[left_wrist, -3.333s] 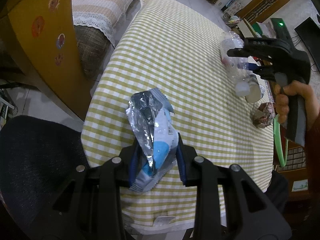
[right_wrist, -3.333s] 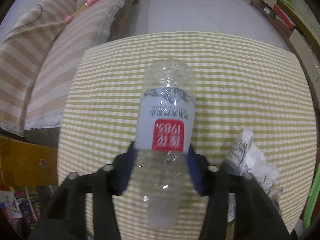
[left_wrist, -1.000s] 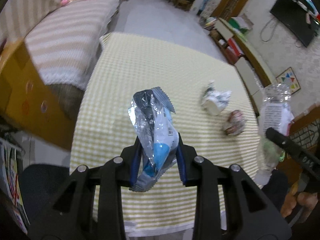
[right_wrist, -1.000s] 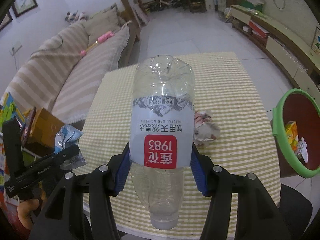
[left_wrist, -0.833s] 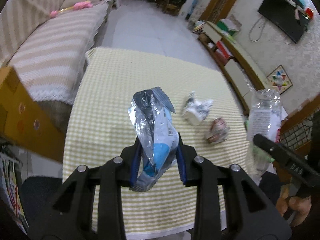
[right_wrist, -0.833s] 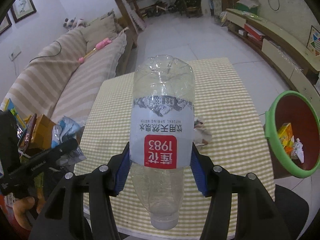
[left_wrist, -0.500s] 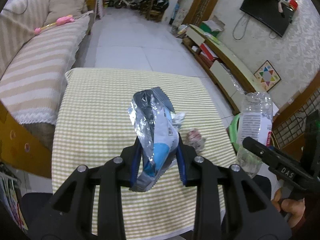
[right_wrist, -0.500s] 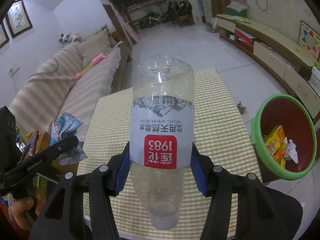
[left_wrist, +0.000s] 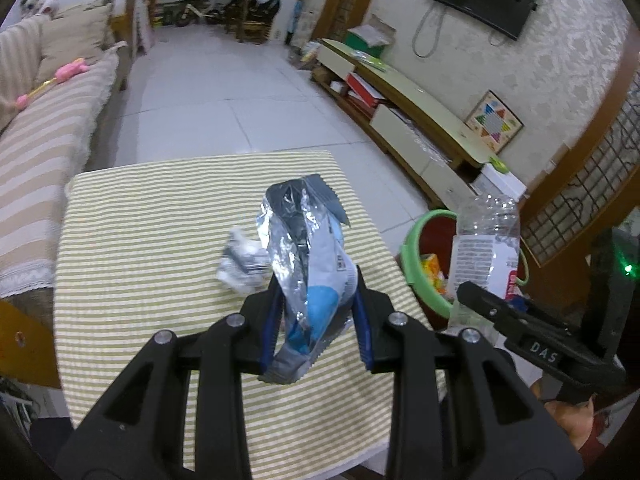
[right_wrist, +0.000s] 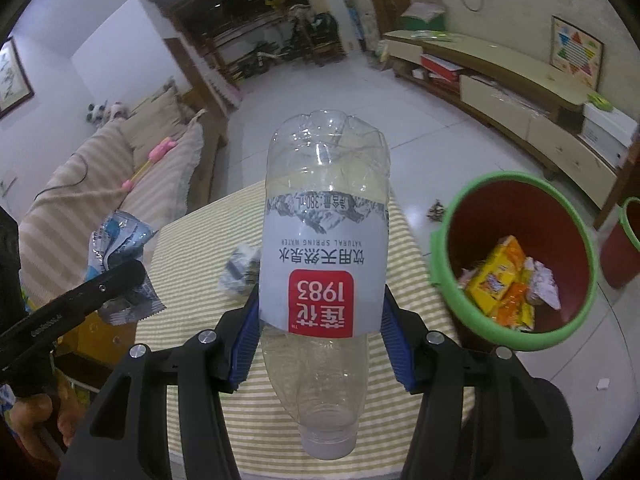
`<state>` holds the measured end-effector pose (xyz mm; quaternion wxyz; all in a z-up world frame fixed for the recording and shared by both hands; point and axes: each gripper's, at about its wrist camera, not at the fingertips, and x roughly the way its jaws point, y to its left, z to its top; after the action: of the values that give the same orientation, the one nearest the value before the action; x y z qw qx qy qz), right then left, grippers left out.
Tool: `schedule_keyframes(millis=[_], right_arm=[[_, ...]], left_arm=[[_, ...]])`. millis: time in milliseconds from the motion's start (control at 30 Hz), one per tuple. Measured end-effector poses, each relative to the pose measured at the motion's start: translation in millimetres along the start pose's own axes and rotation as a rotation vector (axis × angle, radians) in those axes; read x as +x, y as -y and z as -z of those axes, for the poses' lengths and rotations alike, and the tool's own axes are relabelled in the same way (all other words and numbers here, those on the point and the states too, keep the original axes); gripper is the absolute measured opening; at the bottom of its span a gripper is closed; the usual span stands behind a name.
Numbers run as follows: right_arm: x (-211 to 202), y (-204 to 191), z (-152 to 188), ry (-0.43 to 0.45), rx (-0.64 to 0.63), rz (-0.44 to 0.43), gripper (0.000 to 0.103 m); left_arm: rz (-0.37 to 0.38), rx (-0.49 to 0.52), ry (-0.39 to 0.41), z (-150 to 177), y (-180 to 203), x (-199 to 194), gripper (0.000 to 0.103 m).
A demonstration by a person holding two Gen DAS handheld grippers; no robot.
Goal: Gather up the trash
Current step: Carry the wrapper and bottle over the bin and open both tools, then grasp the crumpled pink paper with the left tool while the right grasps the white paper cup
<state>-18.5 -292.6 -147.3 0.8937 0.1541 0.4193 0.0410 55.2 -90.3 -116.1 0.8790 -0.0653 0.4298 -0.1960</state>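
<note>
Both loads are up off the desk (left_wrist: 160, 208): left gripper (left_wrist: 316, 316) has its jaws clamped on the wrapper (left_wrist: 308, 264), right gripper (right_wrist: 320, 328) is squeezing the bottle (right_wrist: 324, 248) neck-down. Bin (right_wrist: 444, 260) sits just right of the desk with some trash already inside. Nothing dropped yet, and a crumpled wad (left_wrist: 240, 268) is waiting on the desk.

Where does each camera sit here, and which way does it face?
Left wrist: on the left gripper, looking down over the wrapper it grips at the table; the right gripper and a hand show.
Right wrist: on the right gripper, looking over the bottle toward the bin; the other hand shows.
Shared: table, bin, wad, both items.
</note>
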Motion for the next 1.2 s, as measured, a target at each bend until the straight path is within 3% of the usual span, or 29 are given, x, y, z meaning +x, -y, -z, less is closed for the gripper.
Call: schedule_keyframes(millis=[333,600,667,700,733,767,933,1033,1200], right_arm=[[-16.2,99.1,-4.0,0.027,0.160,0.126,0.053],[-9.5,161.1,-24.2,0.060,0.278,0.157,0.054],[-5.8,172.9,-29.4,0.072,0.303,0.169,0.056],[-4.4,179.3,-31.5,0.079,0.314,0.176,0.058],[-3.2,184.3,-33.7,0.084,0.325,0.186,0.068],[-2.4,189.7,-36.1,0.087,0.339,0.202,0.076],[-8.9,194.6,-36.8,0.100,0.356,0.227,0.076],[-9.6,180.5,-29.6,0.087,0.327,0.216,0.077],[2.3,157.9,-16.6,0.046,0.308,0.168,0.080]], left_arm=[[0.183,0.110,-0.109,-9.2,88.7,72.5,0.030],[0.288,0.210,-0.183,-23.8,168.9,125.7,0.031],[0.304,0.237,-0.195,-29.4,183.8,135.3,0.037],[0.308,0.253,-0.196,-31.4,189.8,138.5,0.049],[0.304,0.268,-0.194,-33.4,194.1,140.4,0.065],[0.295,0.275,-0.180,-35.2,196.9,140.4,0.070],[0.275,0.242,-0.152,-33.7,170.5,128.5,0.078],[0.182,0.222,-0.128,-24.5,131.4,121.1,0.082],[-0.043,0.130,-0.149,-4.3,42.0,120.9,0.082]])
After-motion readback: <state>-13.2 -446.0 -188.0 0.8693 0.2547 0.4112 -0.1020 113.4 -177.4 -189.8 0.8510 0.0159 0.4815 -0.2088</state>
